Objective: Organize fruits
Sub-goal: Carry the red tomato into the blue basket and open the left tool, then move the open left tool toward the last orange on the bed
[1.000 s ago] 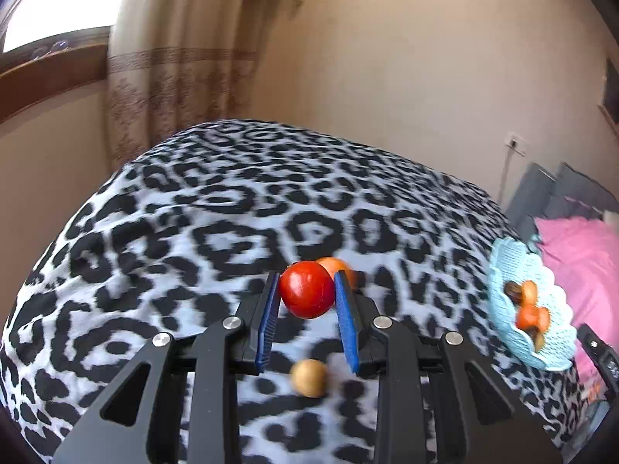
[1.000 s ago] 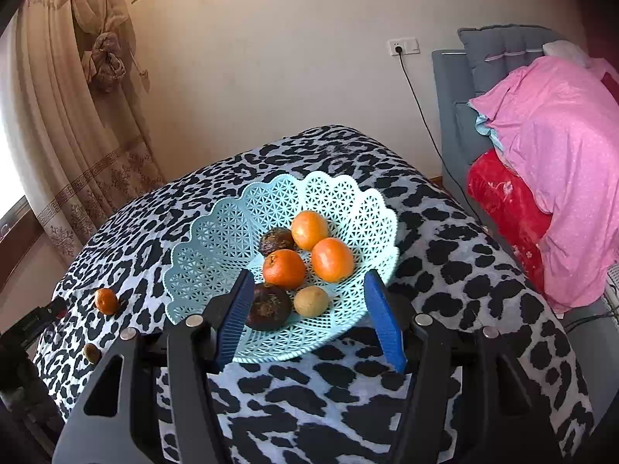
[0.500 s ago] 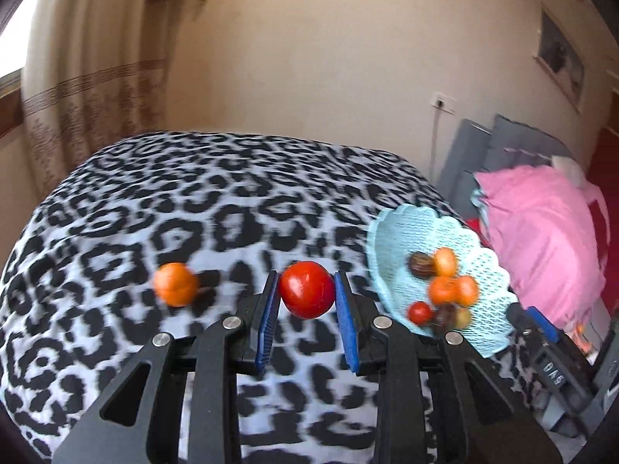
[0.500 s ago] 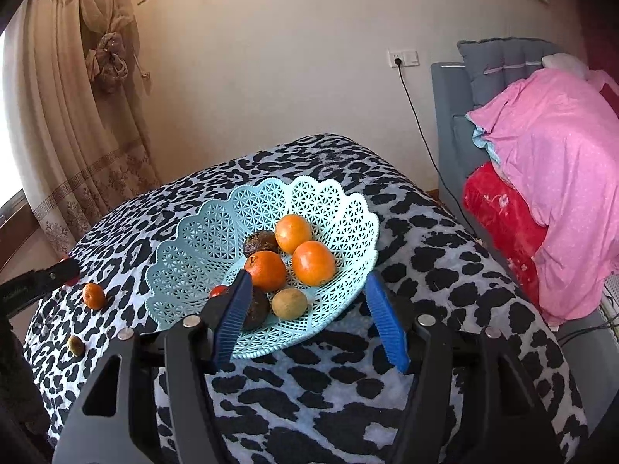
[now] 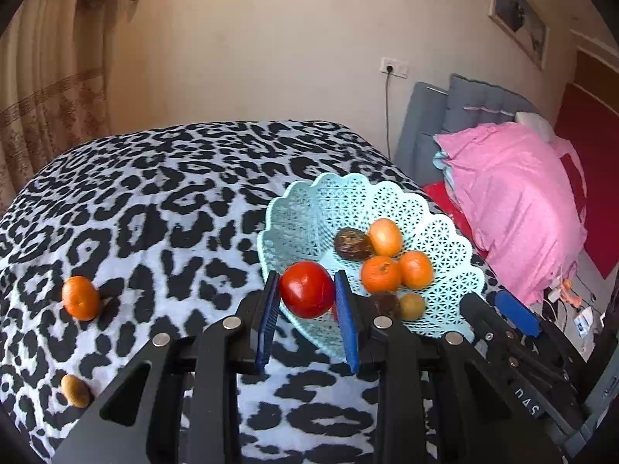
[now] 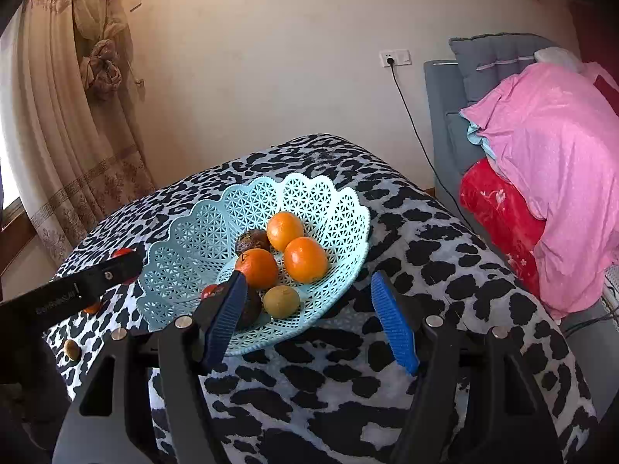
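Pinching a red tomato (image 5: pixel 306 289) between its blue pads, the left gripper (image 5: pixel 307 309) holds it at the near left rim of the light blue basket (image 5: pixel 445 232), in the middle of the frame. The right gripper (image 6: pixel 309 321) has its jaws spread wide and holds nothing; it is at the near rim of the basket.

Inside the basket lie three oranges (image 6: pixel 305 259), two dark brown fruits, one small tan fruit (image 6: pixel 281 301) and a small red one (image 6: pixel 211 292) half hidden behind a pad.

On the leopard-print cover (image 5: pixel 154 212), at the left of the frame, one orange (image 5: pixel 80 297) and one small tan fruit (image 5: pixel 75 390) lie well apart from the basket, with open cover between.

A pink blanket (image 5: pixel 514 201) fills the right side, and a curtain (image 6: pixel 77 116) hangs at the upper left.
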`<action>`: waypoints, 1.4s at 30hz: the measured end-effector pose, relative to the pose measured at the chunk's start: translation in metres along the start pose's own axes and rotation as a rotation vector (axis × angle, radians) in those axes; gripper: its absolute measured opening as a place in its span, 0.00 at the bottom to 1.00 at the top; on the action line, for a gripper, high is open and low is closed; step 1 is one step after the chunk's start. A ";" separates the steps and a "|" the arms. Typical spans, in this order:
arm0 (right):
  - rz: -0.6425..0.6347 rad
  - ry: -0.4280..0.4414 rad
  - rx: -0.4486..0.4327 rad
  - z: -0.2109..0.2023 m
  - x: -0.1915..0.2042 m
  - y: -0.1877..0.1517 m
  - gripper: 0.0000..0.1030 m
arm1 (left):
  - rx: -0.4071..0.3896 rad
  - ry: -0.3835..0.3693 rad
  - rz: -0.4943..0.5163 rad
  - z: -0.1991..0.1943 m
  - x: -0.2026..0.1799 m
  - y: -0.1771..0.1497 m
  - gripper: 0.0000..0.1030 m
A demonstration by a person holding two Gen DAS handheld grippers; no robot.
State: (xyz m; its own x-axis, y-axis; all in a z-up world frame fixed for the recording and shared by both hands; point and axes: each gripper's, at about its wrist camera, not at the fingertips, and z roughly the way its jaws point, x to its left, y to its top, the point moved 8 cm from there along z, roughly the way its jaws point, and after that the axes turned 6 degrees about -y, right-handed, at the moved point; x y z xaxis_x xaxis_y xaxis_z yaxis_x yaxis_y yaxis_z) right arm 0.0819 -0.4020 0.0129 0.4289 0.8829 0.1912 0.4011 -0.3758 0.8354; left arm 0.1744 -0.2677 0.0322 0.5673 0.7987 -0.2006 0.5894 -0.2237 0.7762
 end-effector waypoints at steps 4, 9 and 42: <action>0.001 -0.001 0.001 0.000 0.000 0.000 0.67 | -0.003 -0.002 -0.008 0.003 0.000 0.001 0.45; 0.002 -0.002 -0.001 0.001 0.000 0.000 0.68 | -0.014 0.012 -0.036 -0.003 0.010 0.002 0.51; 0.016 0.009 -0.029 -0.009 0.001 0.003 0.73 | -0.068 0.136 -0.110 -0.050 0.063 -0.003 0.65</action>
State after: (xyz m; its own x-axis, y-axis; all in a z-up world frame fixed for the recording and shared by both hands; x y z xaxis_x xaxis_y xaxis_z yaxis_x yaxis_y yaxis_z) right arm 0.0763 -0.3996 0.0201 0.4278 0.8794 0.2089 0.3707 -0.3815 0.8468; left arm 0.1795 -0.1890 0.0473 0.4160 0.8854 -0.2073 0.6007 -0.0964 0.7937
